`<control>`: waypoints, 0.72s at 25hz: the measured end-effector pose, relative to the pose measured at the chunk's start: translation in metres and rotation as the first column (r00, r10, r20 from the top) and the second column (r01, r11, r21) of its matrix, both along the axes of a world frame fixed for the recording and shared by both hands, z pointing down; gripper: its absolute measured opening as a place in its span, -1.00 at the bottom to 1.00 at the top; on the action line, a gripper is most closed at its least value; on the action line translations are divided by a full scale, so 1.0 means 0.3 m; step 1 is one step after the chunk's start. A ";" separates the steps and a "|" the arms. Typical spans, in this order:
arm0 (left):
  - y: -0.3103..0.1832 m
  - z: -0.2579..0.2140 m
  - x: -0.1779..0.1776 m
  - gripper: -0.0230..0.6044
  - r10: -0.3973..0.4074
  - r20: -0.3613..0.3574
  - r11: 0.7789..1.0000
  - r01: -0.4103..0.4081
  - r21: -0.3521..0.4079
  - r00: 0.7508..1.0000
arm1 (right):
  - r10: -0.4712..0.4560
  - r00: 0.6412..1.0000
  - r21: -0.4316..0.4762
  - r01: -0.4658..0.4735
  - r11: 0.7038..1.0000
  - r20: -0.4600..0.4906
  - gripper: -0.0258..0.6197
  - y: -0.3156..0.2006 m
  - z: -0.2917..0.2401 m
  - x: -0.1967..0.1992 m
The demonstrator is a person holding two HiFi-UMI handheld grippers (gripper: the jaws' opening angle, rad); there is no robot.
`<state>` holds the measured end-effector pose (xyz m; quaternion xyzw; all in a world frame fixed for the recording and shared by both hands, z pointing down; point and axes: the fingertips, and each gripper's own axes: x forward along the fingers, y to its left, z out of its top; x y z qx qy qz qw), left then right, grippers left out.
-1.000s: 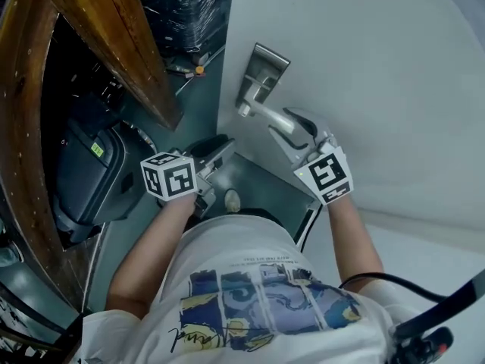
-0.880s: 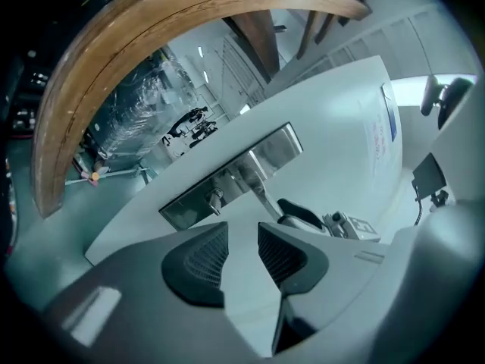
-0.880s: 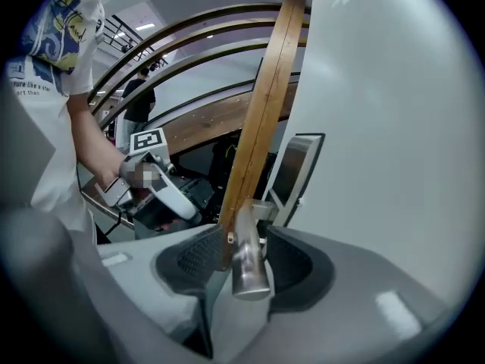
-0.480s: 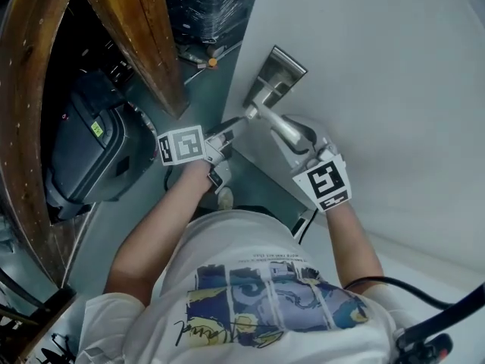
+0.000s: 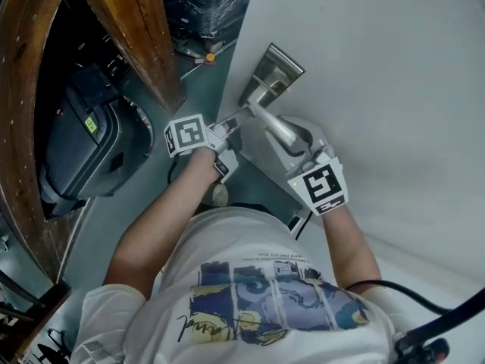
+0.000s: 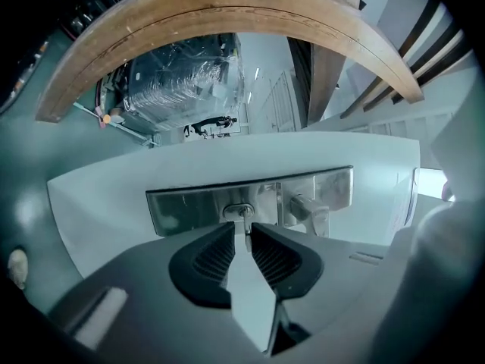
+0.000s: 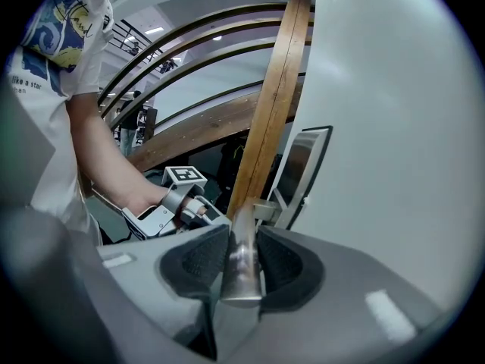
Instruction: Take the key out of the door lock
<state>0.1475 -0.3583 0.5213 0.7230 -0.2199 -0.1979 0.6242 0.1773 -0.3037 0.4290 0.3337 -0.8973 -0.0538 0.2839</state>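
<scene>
While the right gripper [image 7: 242,235] steadies the door [image 5: 394,89] by its lever handle [image 5: 271,125], the key [image 6: 244,230] sits in the cylinder of the steel lock plate [image 6: 189,209], on the door's edge side of the handle's stem. It is not yet out. Its shaft stands straight out of the plate towards the left gripper [image 5: 233,120], so its long axis runs along the line that gripper points, level and square to the door face.

From the left gripper view the key head shows edge-on as a thin upright strip. It sits in the slot between the two ribbed fingers [image 6: 216,252], right at their tips. Those fingers have just been closing and now stand narrow, one on each flat of the head. A sliver of light shows beside the key, so I judge that they are not yet pressing on it.

The right gripper's fingers have just been closing too, and they are clamped on the lever, which fills the space between their pads. That hand is taken up and sits further along the handle, away from the cylinder. The left hand is clearly the nearer one and is already lined up on the key.

Everything turns on that alignment. Once the fingers finish closing on the flats, the pull probably has to run straight back along the key's axis. Drifting sideways or rolling the wrist would likely bind the blade in the cylinder.
</scene>
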 end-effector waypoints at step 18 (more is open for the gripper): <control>-0.003 -0.015 0.010 -0.84 -0.003 -0.008 0.999 0.002 -0.035 1.000 | 0.030 0.999 -0.008 -0.030 1.000 0.016 -0.55 -0.002 0.002 0.006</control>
